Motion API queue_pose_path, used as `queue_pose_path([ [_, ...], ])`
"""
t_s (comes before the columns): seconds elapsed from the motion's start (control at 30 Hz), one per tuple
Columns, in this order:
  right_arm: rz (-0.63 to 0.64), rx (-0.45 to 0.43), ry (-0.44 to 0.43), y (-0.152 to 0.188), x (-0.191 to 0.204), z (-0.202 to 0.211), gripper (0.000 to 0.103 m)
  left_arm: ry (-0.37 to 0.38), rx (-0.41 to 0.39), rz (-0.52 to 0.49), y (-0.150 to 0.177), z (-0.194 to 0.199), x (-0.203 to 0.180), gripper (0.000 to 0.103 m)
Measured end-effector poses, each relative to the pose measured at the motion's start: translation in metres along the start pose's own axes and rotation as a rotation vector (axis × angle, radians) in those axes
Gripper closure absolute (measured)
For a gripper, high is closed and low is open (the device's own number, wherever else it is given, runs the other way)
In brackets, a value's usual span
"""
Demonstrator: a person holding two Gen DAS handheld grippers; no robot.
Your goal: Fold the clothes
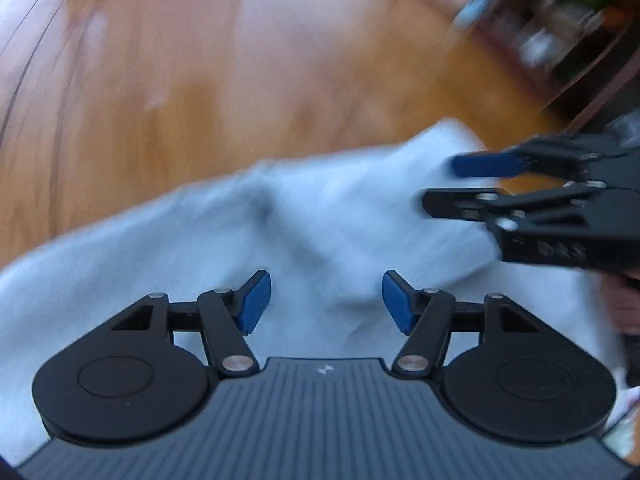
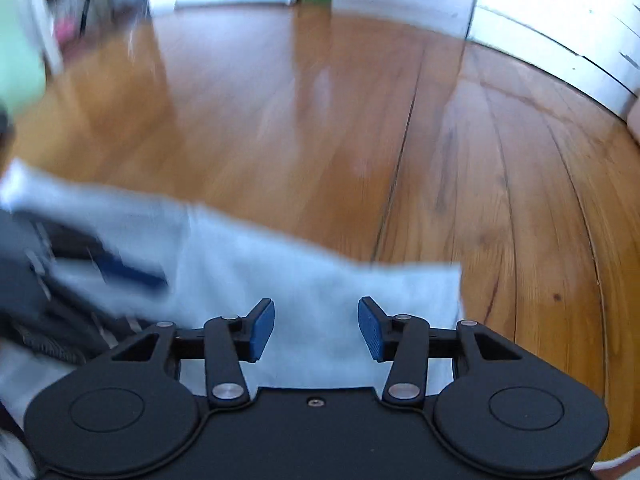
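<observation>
A pale blue-white garment (image 1: 304, 232) is spread over the wooden floor (image 1: 224, 80), seen blurred in both wrist views. In the left wrist view the cloth fills the lower half of the frame from 8 o'clock to 3 o'clock, with a rumpled ridge near the centre. The left tool (image 1: 326, 300) is held above it with its blue pads (image 1: 254, 304) set wide apart, and nothing is held between them. The right tool (image 1: 448, 182) is seen at 3 o'clock in that view, over the garment's far edge; its fingers are parted and no cloth can be seen gripped between them.

In the right wrist view the garment (image 2: 320, 292) lies from 9 o'clock to the centre, its corner at 4 o'clock. The right tool (image 2: 316, 328) is likewise spread wide above the cloth, empty. The left tool (image 2: 132, 272) is glimpsed, smeared, at 9 o'clock.
</observation>
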State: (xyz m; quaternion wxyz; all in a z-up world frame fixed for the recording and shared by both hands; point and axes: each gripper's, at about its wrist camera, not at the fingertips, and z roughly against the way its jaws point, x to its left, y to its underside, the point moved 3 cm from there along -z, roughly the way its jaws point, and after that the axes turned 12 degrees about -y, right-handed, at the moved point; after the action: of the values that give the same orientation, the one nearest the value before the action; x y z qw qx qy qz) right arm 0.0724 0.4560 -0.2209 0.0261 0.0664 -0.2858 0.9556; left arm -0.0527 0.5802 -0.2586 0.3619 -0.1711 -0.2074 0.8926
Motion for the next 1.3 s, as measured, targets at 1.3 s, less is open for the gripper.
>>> queue_pose_path([
  [1.3, 0.619, -0.006, -0.419, 0.053, 0.312, -0.046, 0.034, -0.047, 0.028, 1.453, 0.265, 0.194, 0.260, 0.010],
])
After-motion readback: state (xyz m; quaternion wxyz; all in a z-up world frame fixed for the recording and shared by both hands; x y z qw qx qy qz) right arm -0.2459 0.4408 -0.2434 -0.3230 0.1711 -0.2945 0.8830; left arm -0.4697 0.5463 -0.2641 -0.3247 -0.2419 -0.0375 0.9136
